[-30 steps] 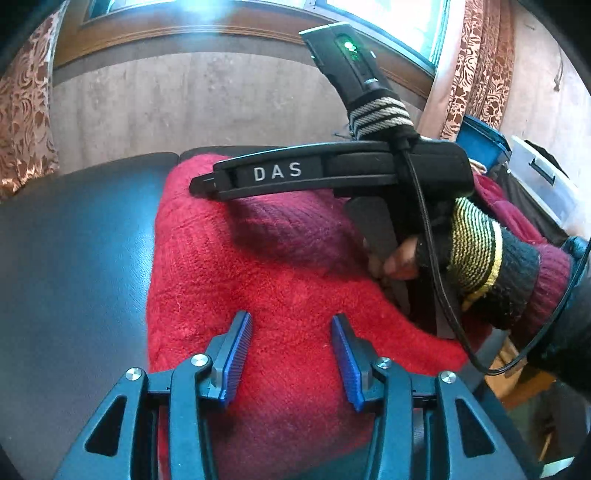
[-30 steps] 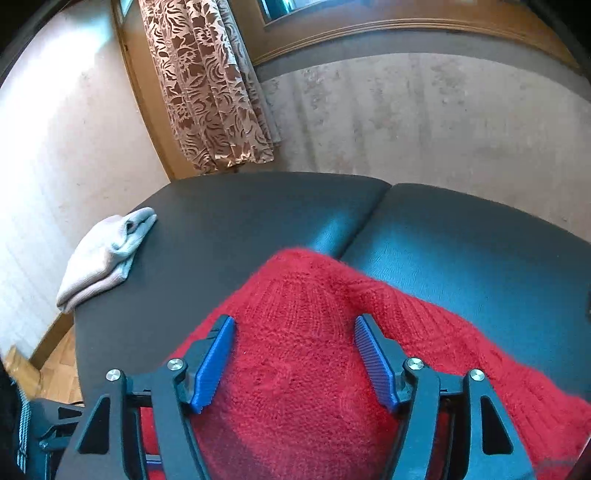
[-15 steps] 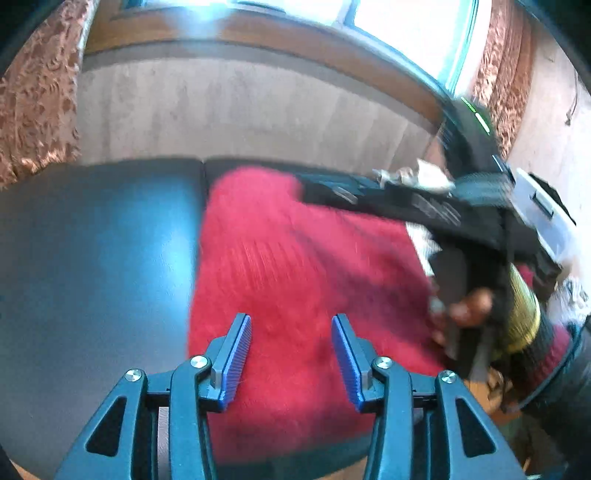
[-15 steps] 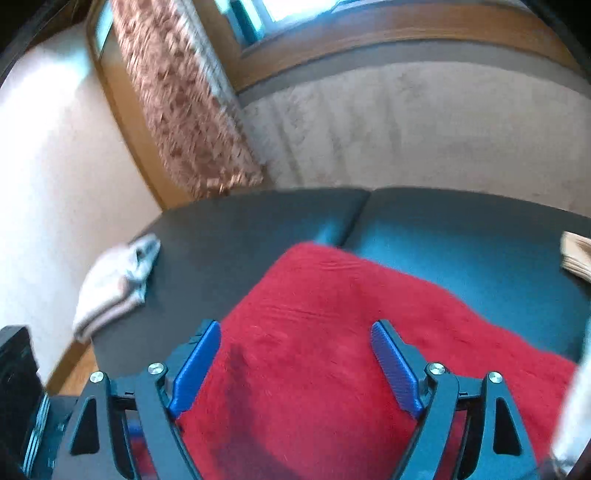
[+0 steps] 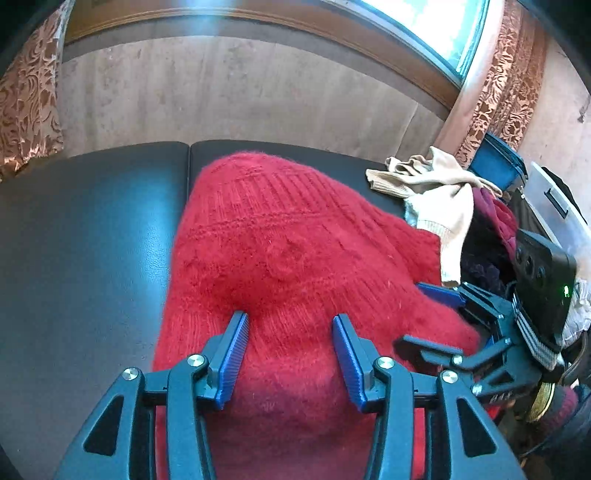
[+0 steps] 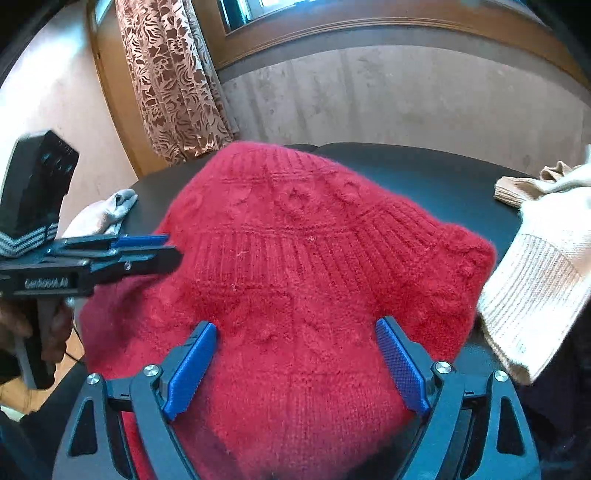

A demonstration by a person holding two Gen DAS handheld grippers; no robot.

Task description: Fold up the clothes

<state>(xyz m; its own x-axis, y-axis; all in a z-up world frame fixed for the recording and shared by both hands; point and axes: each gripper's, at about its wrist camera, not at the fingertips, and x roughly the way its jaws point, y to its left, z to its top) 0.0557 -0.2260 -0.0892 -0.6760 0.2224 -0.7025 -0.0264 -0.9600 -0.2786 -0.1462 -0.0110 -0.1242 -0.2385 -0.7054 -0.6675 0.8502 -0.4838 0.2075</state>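
Right gripper [image 6: 295, 365] now at the red sweater's [image 5: 288, 258] four o'clock edge, jaws opening, left gripper [image 5: 288, 354] jaws open, sweater below both on the tabletop [image 5: 81, 229].

Patterned curtain [image 6: 173, 81] beside window [image 5: 436, 26]; black table [image 5: 74, 240].

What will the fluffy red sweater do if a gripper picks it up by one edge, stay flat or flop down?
Probably flop: the red sweater is soft knit lying in rounded folds on the dark table, so the fold would likely come undone. Its fuzzy surface should give the blue pads good grip, not slip. It looks thick, so maybe somewhat heavy for cloth.
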